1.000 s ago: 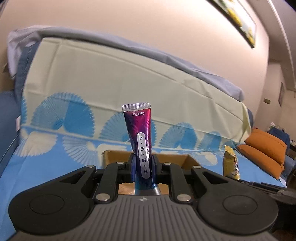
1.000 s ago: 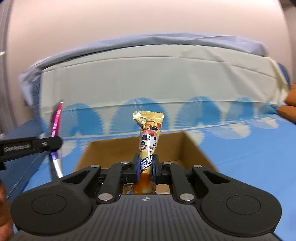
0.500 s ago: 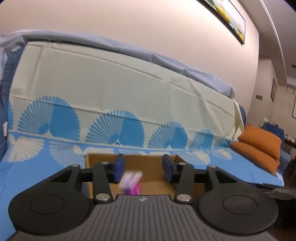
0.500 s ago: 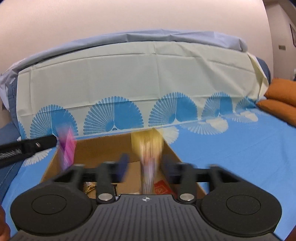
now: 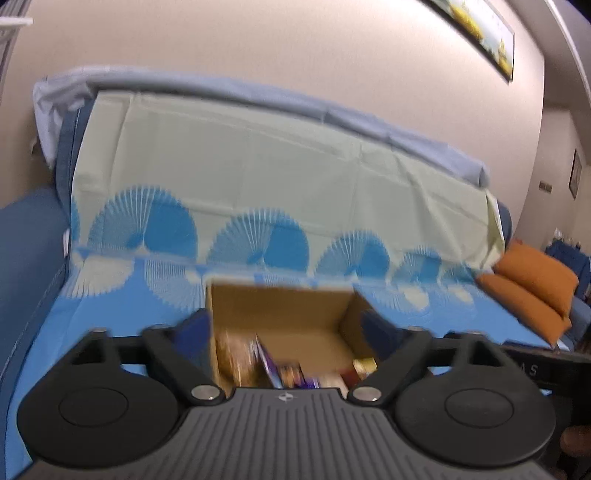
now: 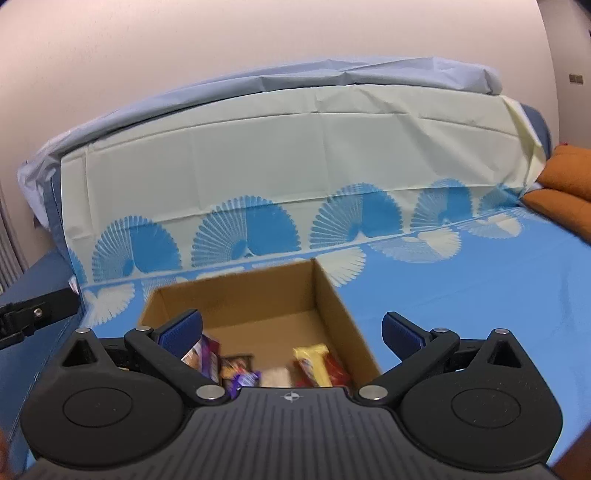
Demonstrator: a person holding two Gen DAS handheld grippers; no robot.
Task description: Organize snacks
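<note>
My right gripper (image 6: 291,330) and left gripper (image 5: 286,328) have just sprung wide, empty; both snacks (image 6: 312,363) now lie in the cardboard box (image 6: 334,295), so that pair is stowed.

We read home living room: sofa (image 6: 295,166) draped in fan-print blue cover across frame centre, orange cushions (image 5: 532,291) at right edge, framed picture (image 5: 476,31) on beige wall upper right, small wall switch (image 6: 573,78) far right.

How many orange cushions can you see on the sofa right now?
2, stacked at the sofa's far right end: the upper orange cushion lies on the lower orange cushion. Others may lie beyond the frame edge.
</note>
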